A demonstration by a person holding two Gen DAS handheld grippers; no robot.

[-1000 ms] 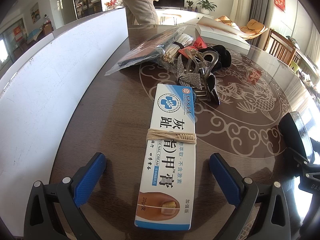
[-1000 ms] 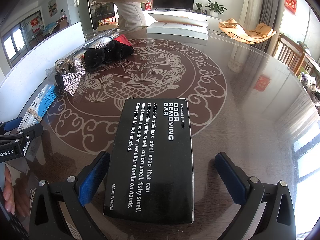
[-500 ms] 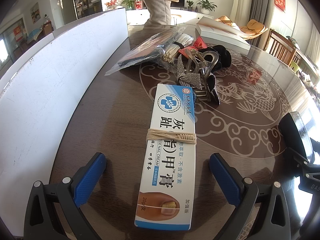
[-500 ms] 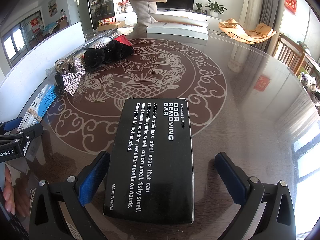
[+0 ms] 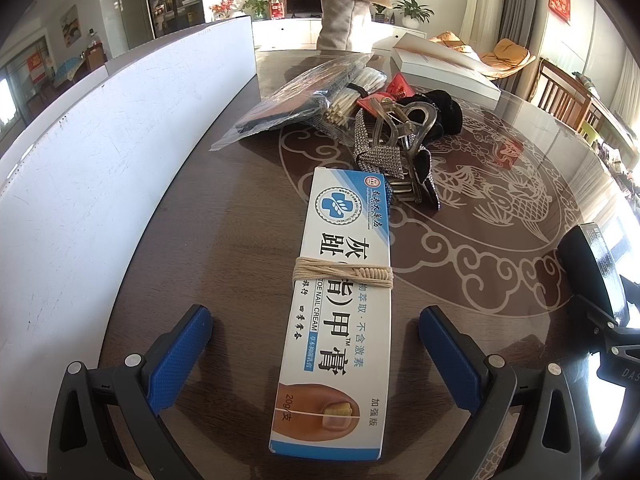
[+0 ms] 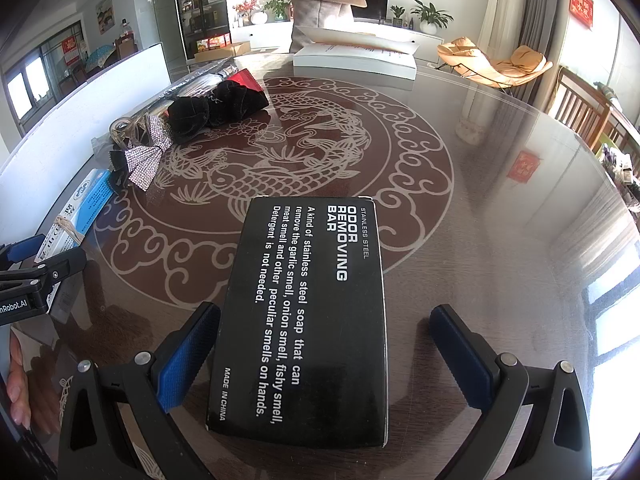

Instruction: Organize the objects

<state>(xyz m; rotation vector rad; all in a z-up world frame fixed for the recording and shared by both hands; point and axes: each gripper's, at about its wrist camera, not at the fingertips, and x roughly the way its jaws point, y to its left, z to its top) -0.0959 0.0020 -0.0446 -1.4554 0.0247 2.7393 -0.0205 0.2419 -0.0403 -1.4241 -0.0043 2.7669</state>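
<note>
While both claws gape, left claw (image 5: 316,354) and right claw (image 6: 326,354) rest on glossy table (image 6: 500,208).

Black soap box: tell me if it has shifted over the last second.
No. The black soap box keeps its place against the table's carp pattern, between the right gripper's open fingers.

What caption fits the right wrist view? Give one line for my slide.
Open right gripper straddling a black odor-removing-bar box on the glossy carved table.
</note>
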